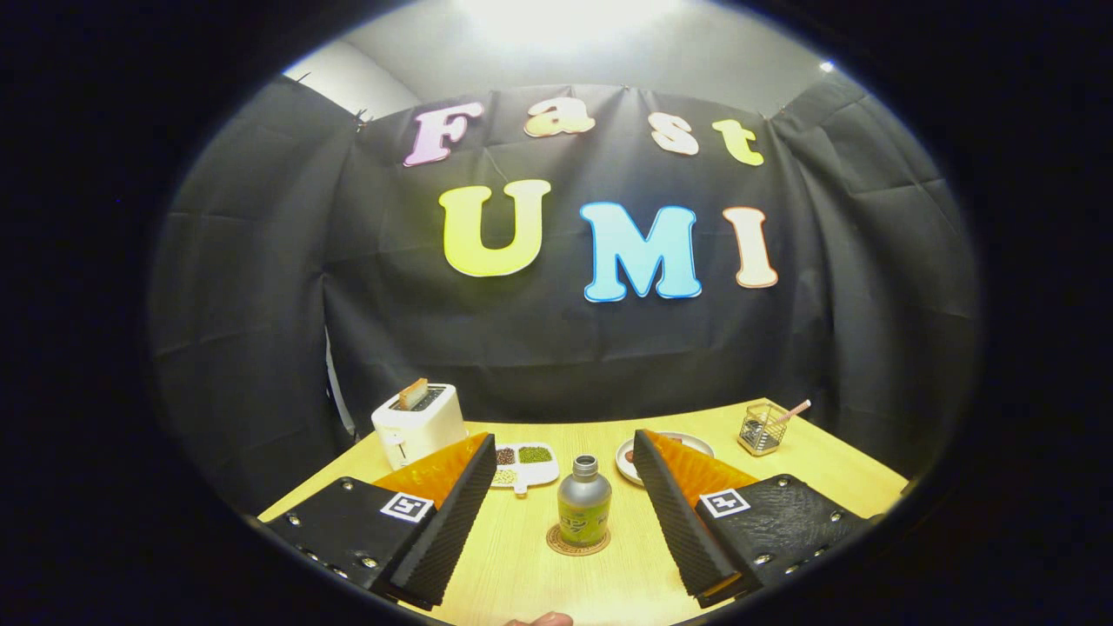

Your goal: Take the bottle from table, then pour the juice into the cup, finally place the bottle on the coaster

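Bottle [583,502] stood upright on the coaster [578,541], cap on, out on the light wooden worktop [522,574]. My gripper [556,513] was released, fingers spread wide, one on each side of the bottle and apart from it. Nothing was held.

Position: the bottle sat between the two fingers, roughly centred in the gap, about level with their tips or a little beyond; depth was hard to judge through this lens.

Step, as I judged it: the bottle resting on the coaster with the gripper free fitted the final placing. No cup could be made out for certain, so I could not confirm the pour.

Next move, on that reading: draw straight back, keeping the fingers wide so neither side clips the bottle.

Beyond: toaster [419,423], divided dish [524,464], plate [665,443] partly behind the right finger, small wire holder [763,429].
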Demonstrator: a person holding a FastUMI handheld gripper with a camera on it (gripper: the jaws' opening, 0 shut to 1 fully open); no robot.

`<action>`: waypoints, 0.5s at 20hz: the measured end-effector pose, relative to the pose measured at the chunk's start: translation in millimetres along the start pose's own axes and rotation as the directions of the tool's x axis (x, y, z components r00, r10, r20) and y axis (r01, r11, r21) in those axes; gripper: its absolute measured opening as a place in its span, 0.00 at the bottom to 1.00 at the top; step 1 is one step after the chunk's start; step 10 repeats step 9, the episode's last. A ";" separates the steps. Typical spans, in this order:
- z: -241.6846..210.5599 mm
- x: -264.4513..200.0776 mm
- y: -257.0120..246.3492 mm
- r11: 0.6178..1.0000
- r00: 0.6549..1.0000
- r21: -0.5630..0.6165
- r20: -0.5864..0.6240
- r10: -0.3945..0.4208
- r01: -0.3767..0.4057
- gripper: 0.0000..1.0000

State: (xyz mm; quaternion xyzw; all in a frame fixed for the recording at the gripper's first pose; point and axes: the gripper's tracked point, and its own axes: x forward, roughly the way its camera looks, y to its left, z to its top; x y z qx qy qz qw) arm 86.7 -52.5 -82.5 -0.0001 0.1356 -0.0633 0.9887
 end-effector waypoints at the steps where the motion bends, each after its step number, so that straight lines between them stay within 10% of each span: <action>1: 9.1 -5.1 0.9 1.000 1.000 -0.018 0.015 0.008 -0.007 0.96; 10: 26.7 -36.8 9.2 0.999 0.996 -0.026 0.074 0.044 -0.042 0.96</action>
